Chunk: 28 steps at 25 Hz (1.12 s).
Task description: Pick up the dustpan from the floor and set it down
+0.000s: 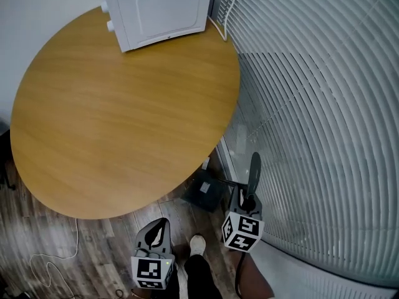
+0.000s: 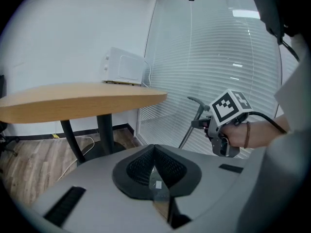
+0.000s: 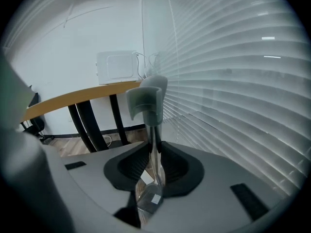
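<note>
The dustpan has a dark pan (image 1: 204,192) low by the table's edge and a long grey handle (image 1: 253,170) that slants up toward the blinds. My right gripper (image 1: 248,199) is shut on that handle. In the right gripper view the handle (image 3: 146,101) rises straight out from between the jaws of the right gripper (image 3: 153,164). Whether the pan rests on the floor I cannot tell. My left gripper (image 1: 159,229) hangs to the left of it, shut and with nothing between its pads. The left gripper view shows the left gripper (image 2: 155,171) and, beyond it, the right gripper (image 2: 208,125) holding the handle (image 2: 190,127).
A round wooden table (image 1: 124,104) fills the left, with a white appliance (image 1: 159,8) at its far edge and dark legs (image 2: 104,135) beneath. Slatted blinds (image 1: 324,104) cover the glass wall at right. A thin cable (image 1: 56,260) lies on the wood floor. A shoe (image 1: 197,245) shows between the grippers.
</note>
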Tool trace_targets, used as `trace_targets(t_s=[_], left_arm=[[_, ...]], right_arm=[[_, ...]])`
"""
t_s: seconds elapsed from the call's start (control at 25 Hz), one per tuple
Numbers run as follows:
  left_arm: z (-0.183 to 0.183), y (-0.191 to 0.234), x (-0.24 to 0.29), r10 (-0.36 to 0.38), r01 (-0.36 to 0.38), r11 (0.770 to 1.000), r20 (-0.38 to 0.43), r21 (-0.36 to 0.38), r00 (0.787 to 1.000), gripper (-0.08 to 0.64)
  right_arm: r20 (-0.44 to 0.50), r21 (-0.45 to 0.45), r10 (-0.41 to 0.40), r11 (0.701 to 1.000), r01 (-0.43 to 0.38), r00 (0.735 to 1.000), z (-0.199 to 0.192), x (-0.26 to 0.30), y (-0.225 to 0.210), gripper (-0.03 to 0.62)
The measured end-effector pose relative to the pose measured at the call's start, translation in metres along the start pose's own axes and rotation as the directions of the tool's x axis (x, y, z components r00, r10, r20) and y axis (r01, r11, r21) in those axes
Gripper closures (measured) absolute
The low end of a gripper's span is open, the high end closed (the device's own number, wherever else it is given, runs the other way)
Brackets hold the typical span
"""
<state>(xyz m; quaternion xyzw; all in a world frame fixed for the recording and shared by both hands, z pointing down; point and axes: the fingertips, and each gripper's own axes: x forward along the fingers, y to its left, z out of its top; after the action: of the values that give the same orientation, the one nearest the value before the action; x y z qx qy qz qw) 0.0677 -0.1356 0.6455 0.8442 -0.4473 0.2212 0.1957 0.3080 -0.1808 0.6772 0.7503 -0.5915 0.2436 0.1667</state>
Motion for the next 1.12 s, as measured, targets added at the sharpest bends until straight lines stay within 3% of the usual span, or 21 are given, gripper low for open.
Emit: trace_targets(t_s=[0.48, 0.76, 1.12], left_arm=[[0.062, 0.000, -0.062, 0.027, -0.024, 0.999, 0.104, -0.033, 0.994, 0.541], [0.148, 0.009, -0.103, 0.071, -0.068, 0.997, 0.239, -0.021, 0.968, 0.541], [0.246, 0.003, -0.138, 0.064, -0.088, 0.995, 0.361, 0.051, 0.931, 0.542]], right_arm=[[0.082, -0.028, 0.060, 0.998, -0.058, 0.995, 0.071, -0.084, 0.034, 0.499], [0.150, -0.068, 0.114, 0.992, -0.104, 0.982, 0.142, -0.145, 0.062, 0.499], [0.264, -0.132, 0.178, 0.980, -0.148, 0.948, 0.238, -0.206, 0.085, 0.499]])
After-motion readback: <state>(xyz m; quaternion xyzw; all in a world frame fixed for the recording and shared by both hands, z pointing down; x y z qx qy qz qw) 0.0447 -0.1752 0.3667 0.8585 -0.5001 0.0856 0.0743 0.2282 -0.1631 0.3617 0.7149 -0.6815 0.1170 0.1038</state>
